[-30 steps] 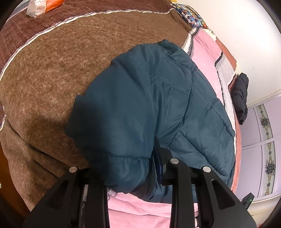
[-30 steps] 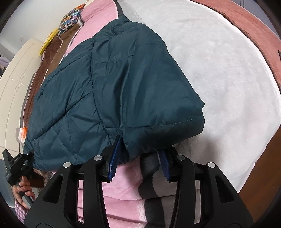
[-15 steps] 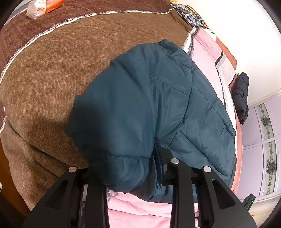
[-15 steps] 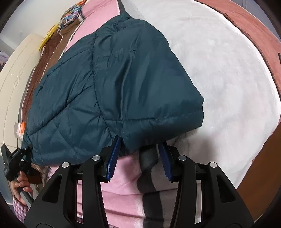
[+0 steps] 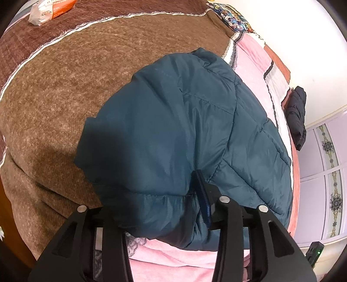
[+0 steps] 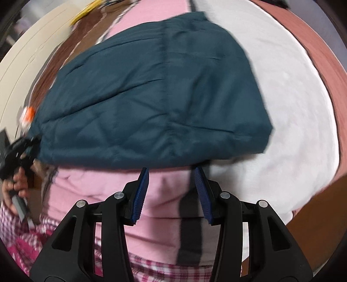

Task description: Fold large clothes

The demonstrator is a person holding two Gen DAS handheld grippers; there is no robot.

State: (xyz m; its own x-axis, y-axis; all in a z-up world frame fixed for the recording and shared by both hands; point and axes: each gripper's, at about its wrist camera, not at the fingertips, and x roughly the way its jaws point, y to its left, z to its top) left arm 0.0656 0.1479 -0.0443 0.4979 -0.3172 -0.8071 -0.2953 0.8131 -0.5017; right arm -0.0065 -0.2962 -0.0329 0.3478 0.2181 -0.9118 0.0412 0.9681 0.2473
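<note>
**A:** Left wrist view is showing the teal puffer jacket lying folded on the bed, straddling brown and pink blankets. The left claw has just been opening, with the near hem bunched between its jaws (whether the pads are pressing I can't tell; one is hidden).

**B:** Right claw is hanging open and empty just off the hem, over pink blanket.

**A:** For a clean release I'm thinking: open fully, back straight out, so padding isn't dragging and the fold isn't springing open.

**B:** Containers? I'm not seeing any, only an orange-and-white packet sitting far up the bed.
</note>
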